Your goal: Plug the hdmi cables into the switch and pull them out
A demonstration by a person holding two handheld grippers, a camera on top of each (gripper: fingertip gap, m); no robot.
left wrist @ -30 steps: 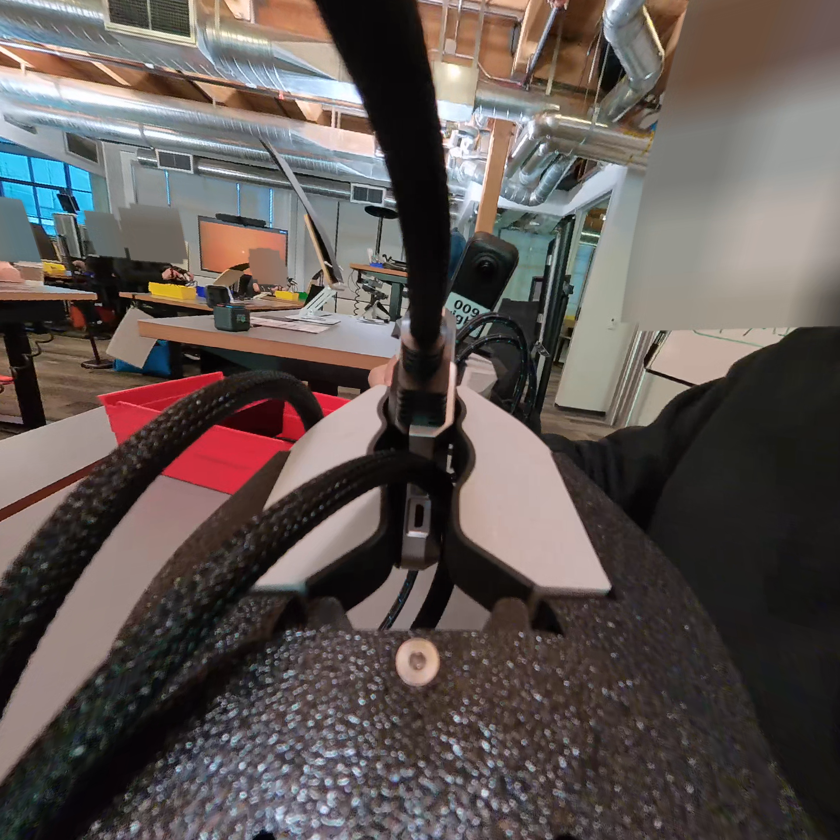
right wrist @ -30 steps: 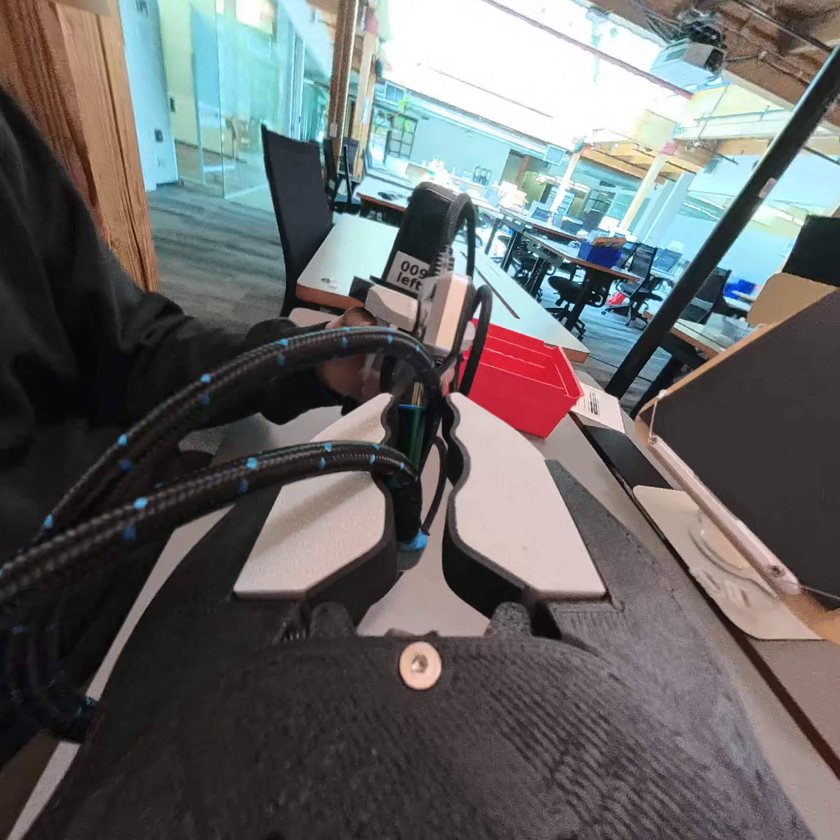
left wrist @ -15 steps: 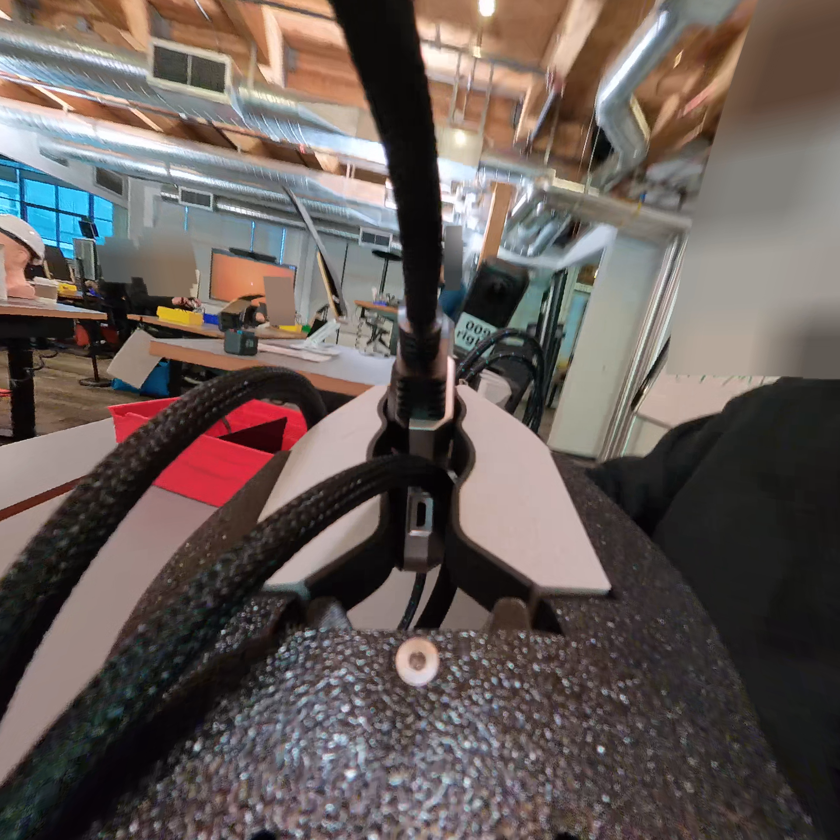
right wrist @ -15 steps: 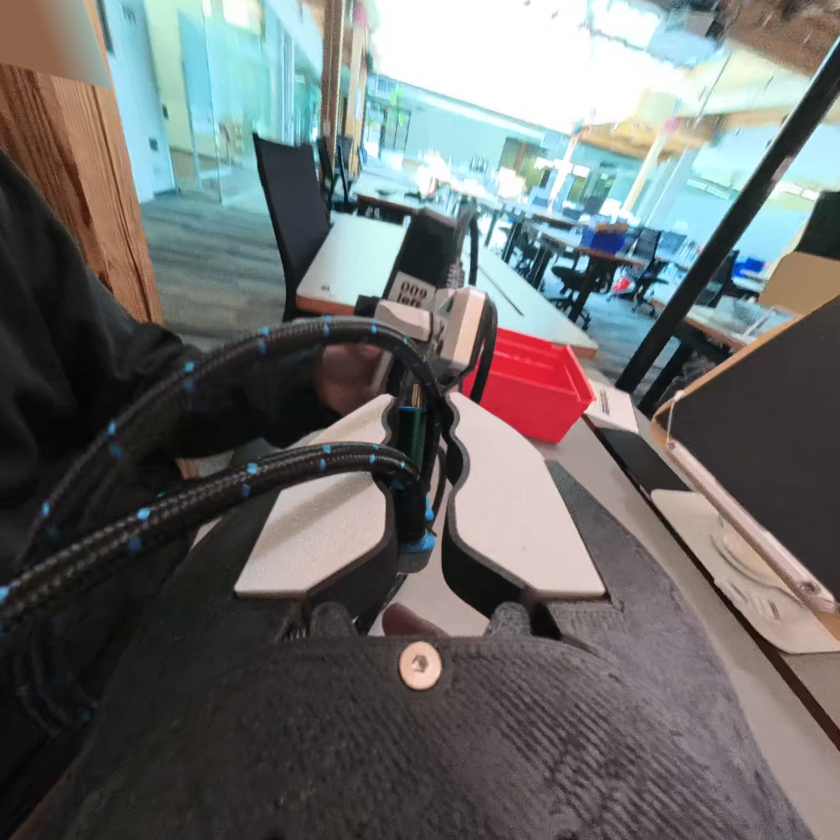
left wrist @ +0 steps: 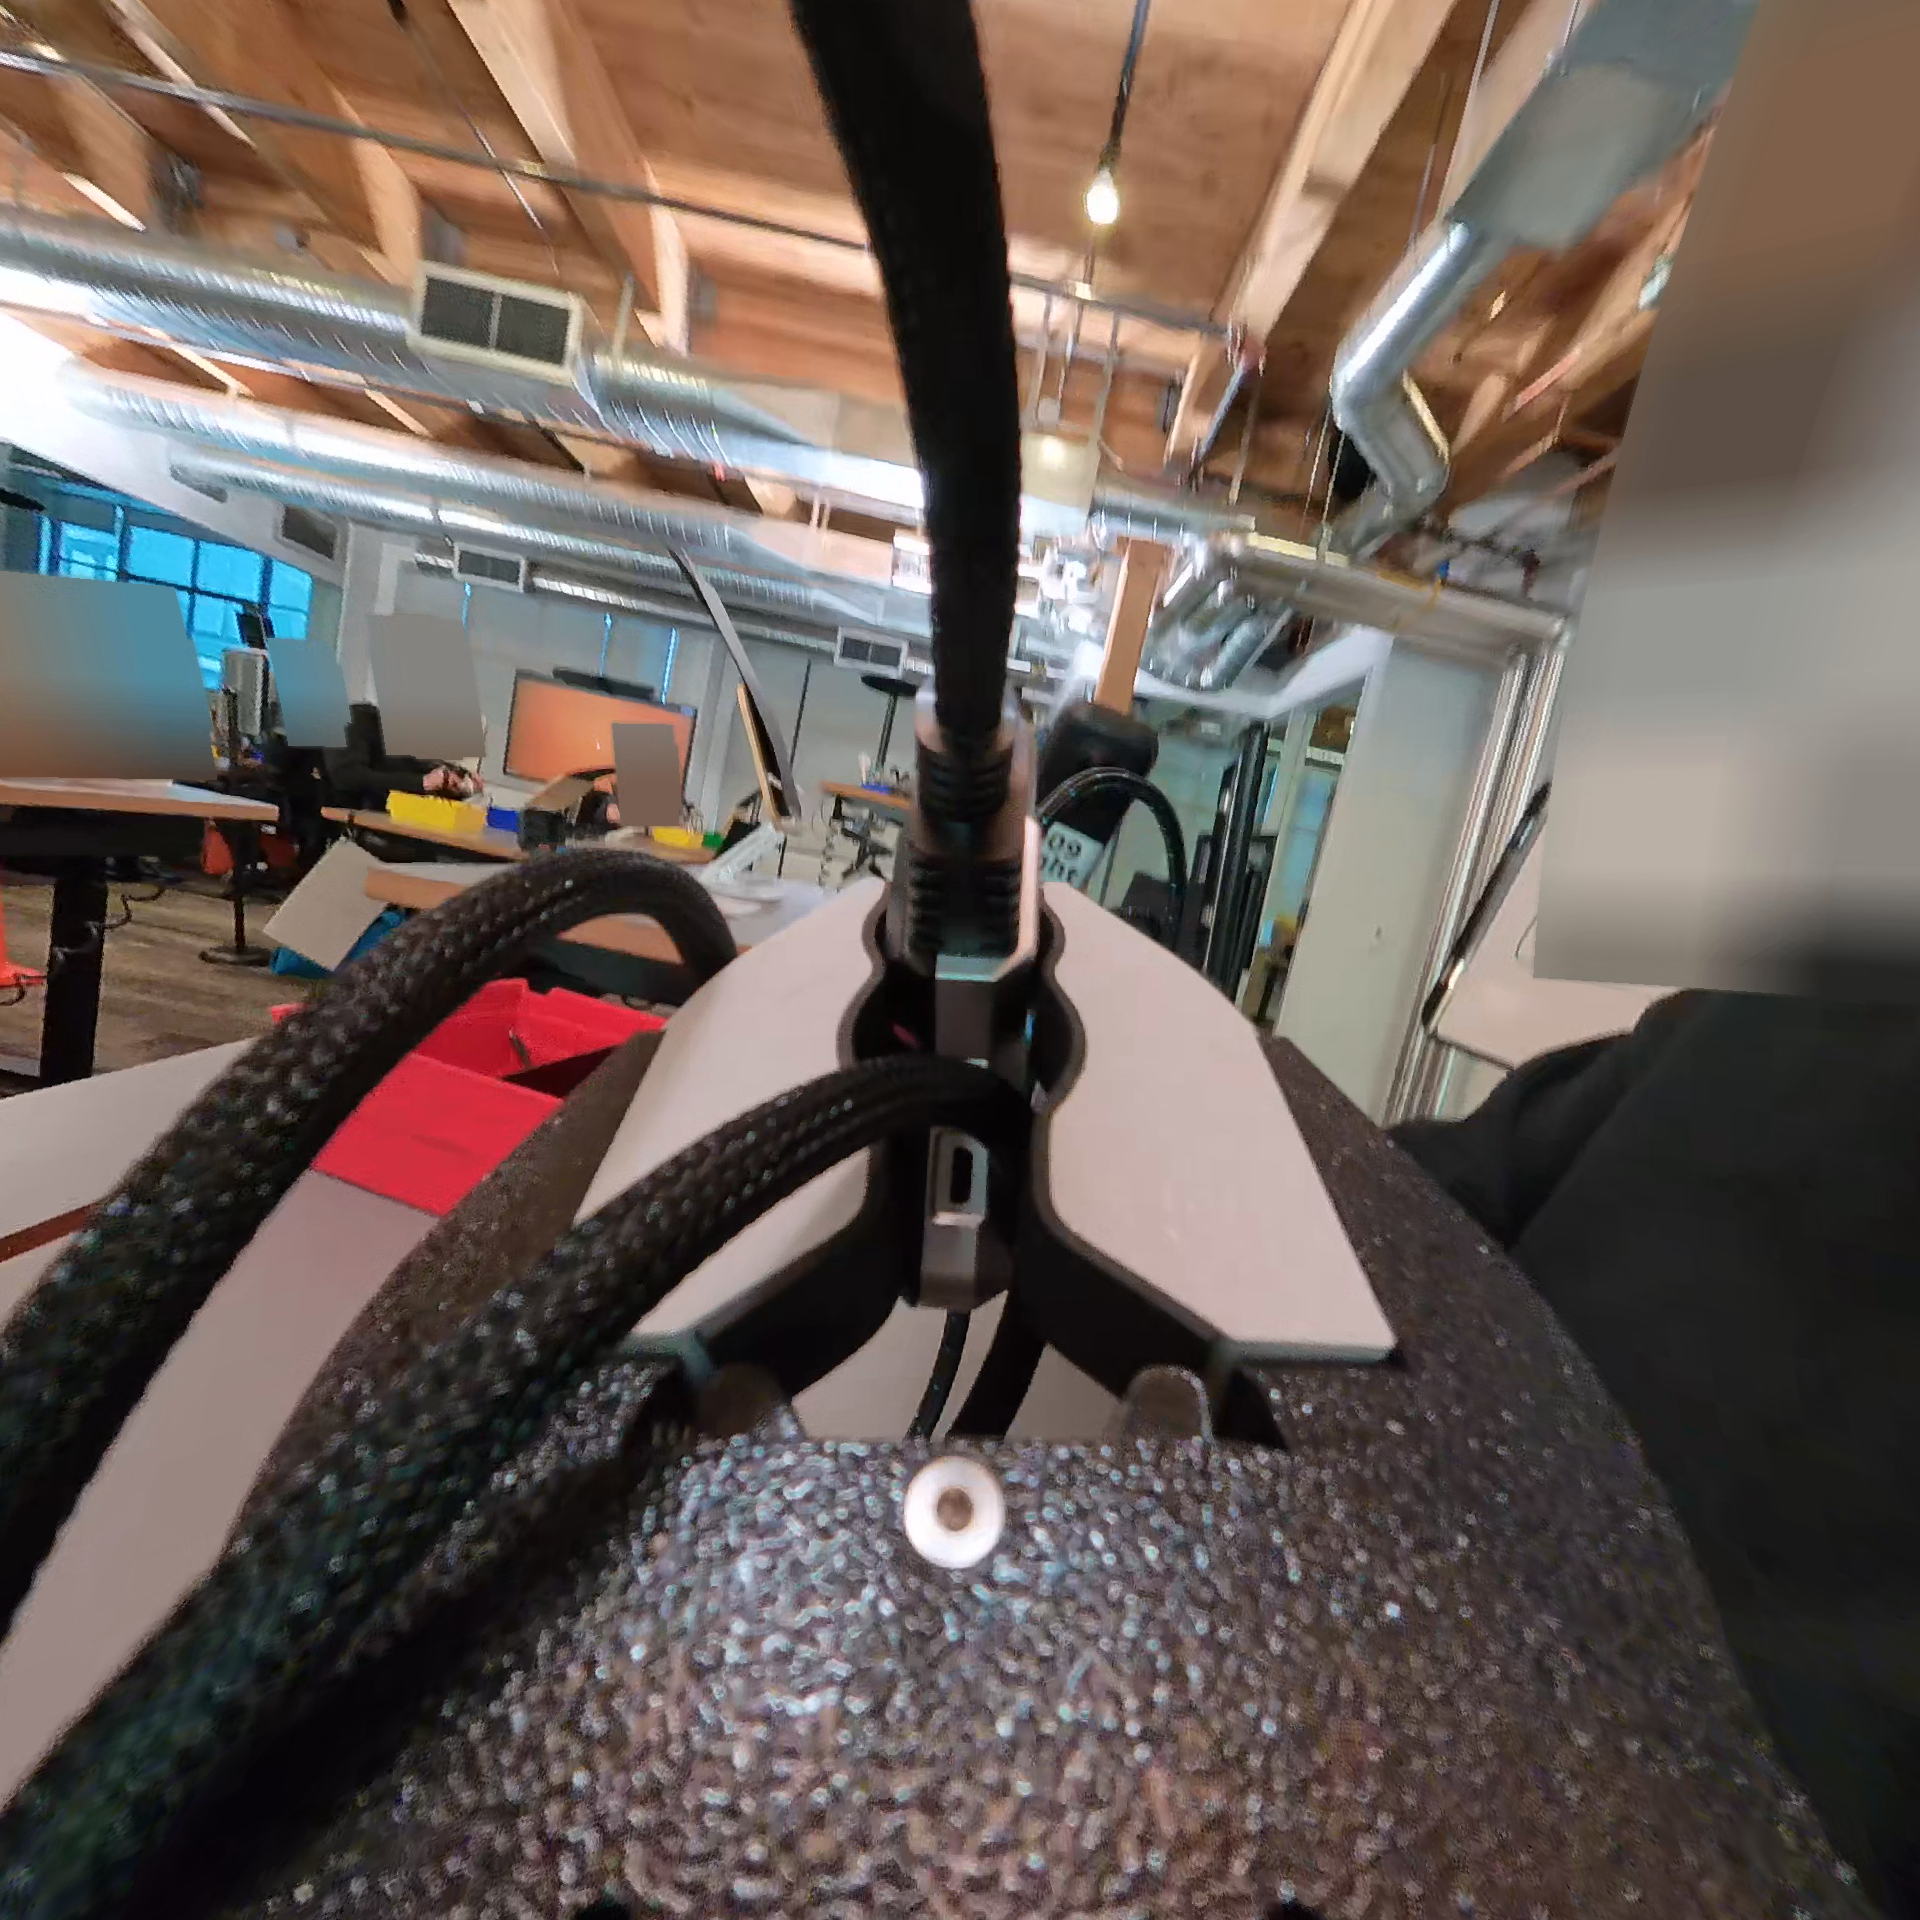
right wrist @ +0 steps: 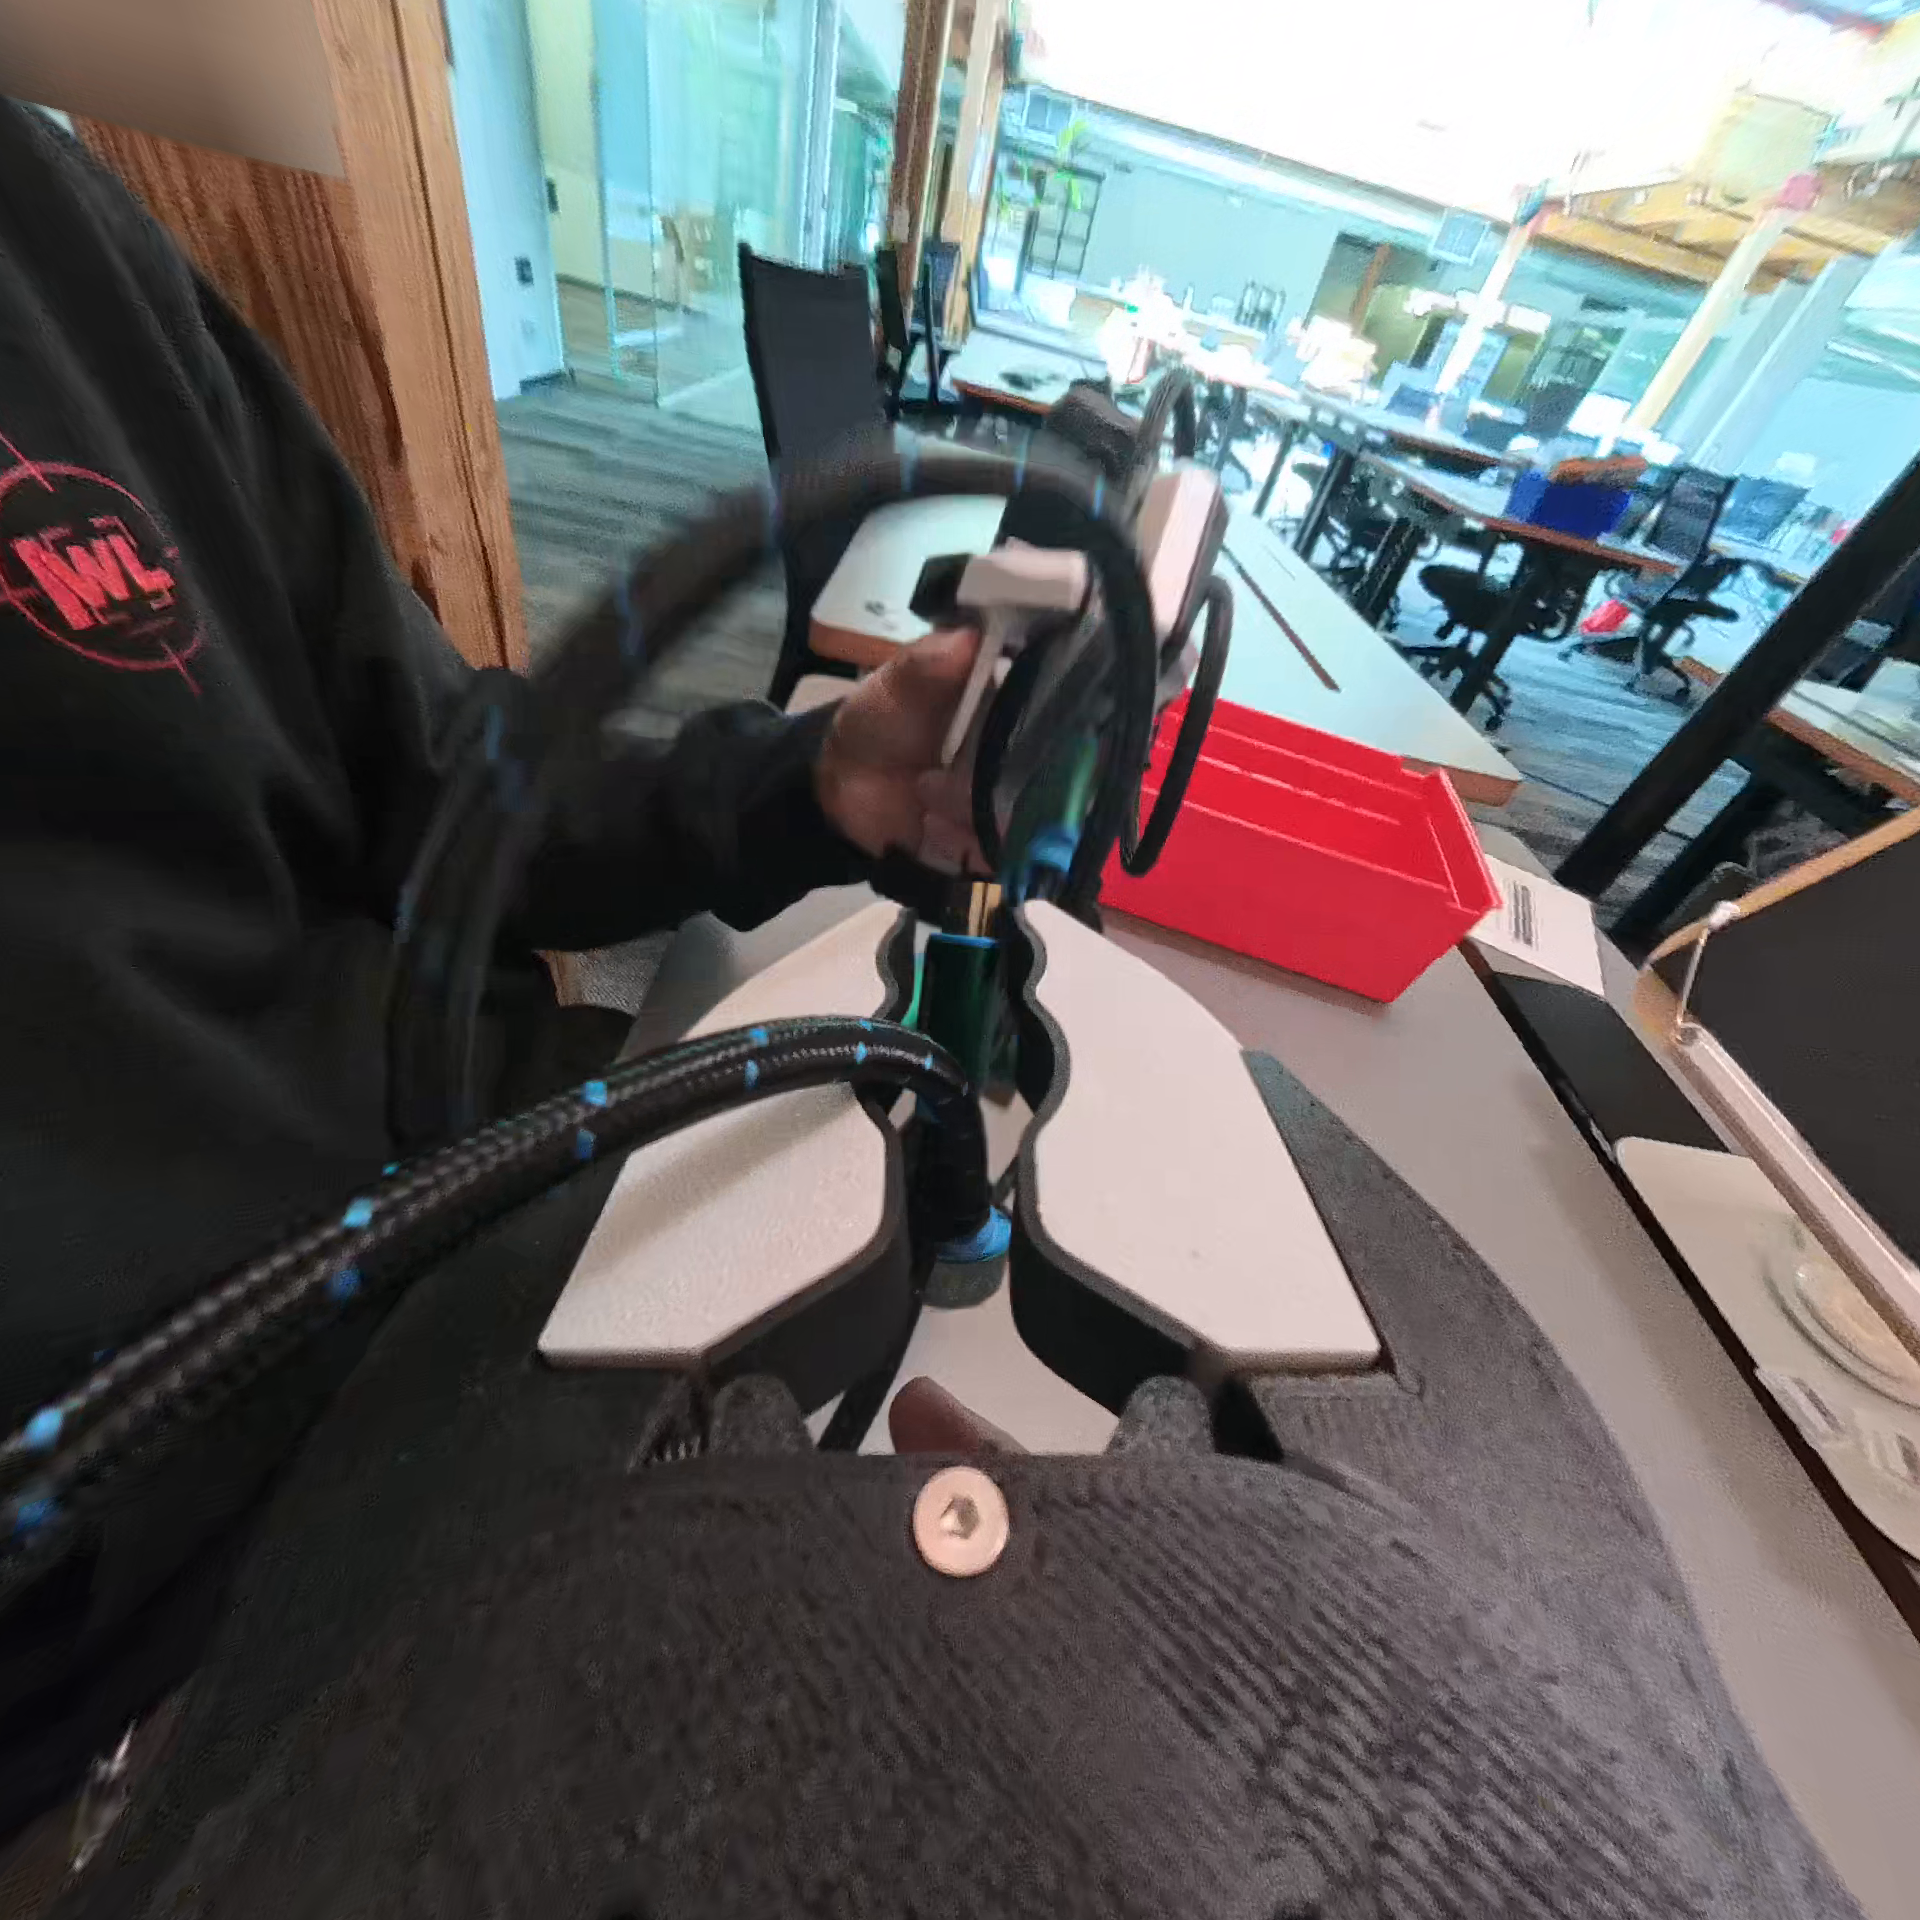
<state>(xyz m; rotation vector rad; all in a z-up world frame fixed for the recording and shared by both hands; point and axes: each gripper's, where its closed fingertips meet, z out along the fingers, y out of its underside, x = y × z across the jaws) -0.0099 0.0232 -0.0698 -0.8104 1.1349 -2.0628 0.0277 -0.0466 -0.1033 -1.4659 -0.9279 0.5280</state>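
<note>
In the left wrist view my left gripper (left wrist: 966,925) is shut on a grey metal HDMI switch (left wrist: 961,1195). A black braided cable (left wrist: 956,436) is plugged into the switch's far end, and a second black cable (left wrist: 623,1195) loops off to the left. In the right wrist view my right gripper (right wrist: 961,925) is shut on a dark green HDMI plug (right wrist: 961,997) with a black cable flecked blue (right wrist: 520,1143). The plug's gold tip shows bare. The left gripper (right wrist: 1049,665) is held just beyond it, raised and tilted, with cables hanging from it.
A red bin (right wrist: 1299,862) (left wrist: 457,1091) stands on the grey table (right wrist: 1455,1091) behind the grippers. A tablet on a stand (right wrist: 1818,997) is at the right. The person's black sleeve (right wrist: 675,810) crosses from the left. Office desks and chairs are farther off.
The left gripper with the switch has risen and tilted away. The right gripper's plug, which was up against it, now stands apart with its gold tip exposed. Both grippers stay shut.
</note>
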